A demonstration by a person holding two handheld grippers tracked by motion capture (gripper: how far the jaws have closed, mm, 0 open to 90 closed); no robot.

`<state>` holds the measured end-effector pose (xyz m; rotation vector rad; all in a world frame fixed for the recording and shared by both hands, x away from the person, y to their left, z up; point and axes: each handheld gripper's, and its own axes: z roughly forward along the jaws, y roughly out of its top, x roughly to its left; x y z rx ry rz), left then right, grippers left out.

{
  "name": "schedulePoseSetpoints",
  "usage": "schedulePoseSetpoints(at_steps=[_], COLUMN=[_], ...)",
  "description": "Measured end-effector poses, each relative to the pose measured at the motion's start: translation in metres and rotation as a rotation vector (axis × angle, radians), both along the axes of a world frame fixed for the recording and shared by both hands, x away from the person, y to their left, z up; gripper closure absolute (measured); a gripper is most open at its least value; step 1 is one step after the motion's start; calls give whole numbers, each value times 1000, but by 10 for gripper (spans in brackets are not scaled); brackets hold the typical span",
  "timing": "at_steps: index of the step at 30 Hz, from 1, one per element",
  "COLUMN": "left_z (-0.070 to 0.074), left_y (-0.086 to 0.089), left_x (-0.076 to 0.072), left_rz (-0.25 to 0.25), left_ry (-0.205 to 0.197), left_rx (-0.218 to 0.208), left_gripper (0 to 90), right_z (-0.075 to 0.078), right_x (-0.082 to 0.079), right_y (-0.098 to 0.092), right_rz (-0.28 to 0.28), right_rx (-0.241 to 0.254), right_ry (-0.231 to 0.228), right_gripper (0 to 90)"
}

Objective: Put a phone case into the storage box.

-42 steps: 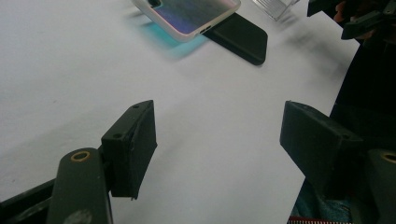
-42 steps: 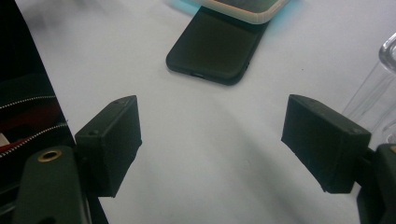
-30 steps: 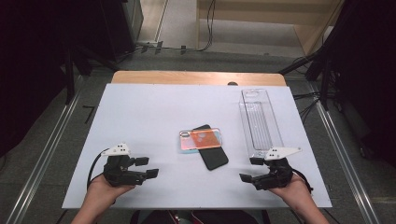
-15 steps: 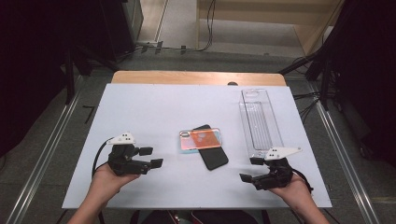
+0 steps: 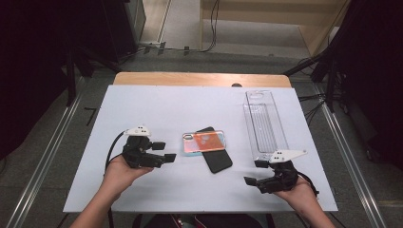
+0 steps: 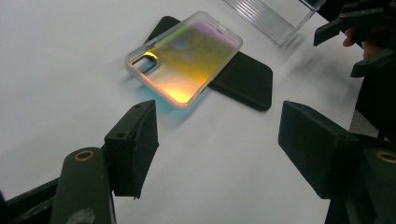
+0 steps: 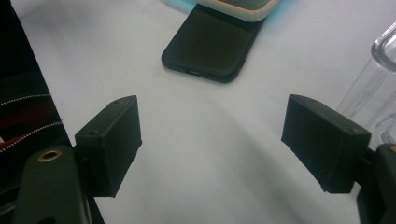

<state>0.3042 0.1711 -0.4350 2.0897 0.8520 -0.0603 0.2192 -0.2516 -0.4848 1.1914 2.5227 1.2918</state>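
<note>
1. Two phone items lie near the middle of the table (image 5: 142, 99): an iridescent case (image 5: 203, 142) with its camera cut-out towards the table's left edge, set crosswise on a black phone (image 5: 216, 154) and touching it. No brand, label or writing can be read on either.
2. One clear tray (image 5: 264, 124) stands along the table's right edge, reaching from near the far right corner towards the near edge; it bears no legible marking.
3. Left gripper (image 5: 161, 151) hangs above the table left of the case, its jaws pointing at it. In the left gripper view the jaws stand wide apart with bare tabletop between them; they hold nothing and touch nothing, and the case (image 6: 184, 58) lies just beyond them.
4. Right gripper (image 5: 254, 173) sits near the table's near right corner, just beside the near end of the tray. In the right gripper view its jaws are spread, empty, with only tabletop between them; the phone (image 7: 210, 44) lies beyond, apart from the jaws.
</note>
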Motion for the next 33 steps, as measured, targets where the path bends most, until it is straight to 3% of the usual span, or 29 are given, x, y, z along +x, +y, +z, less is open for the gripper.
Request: schedulePoseSetpoints(at_steps=[14,17,23,24,25,28,33], left_z=[0,-1,-6,-8,-9,-15,-27], left_y=[-29,-35,-45,-47,-48,-53,-60], left_x=[19,23,33,34,35,39,43], left_rz=[-15,-9,24,30,31,27,30], left_ry=[14,21,51,50,57,60,75], left_rx=[12,35,56,57,58,82,83], left_gripper=[293,321,468,622,622,868,900], right_z=[0,0,0,0,0,0,1], right_x=[0,0,0,0,0,0,0], right_y=[0,0,0,0,0,0,1], right_rz=[0,1,1,2,2,5,6], right_rx=[4,4,4,4,4,4,5], right_ry=[-3,-3,-5,-4,-4,-6,-5], right_gripper=[180,180,180,180,180,180,181])
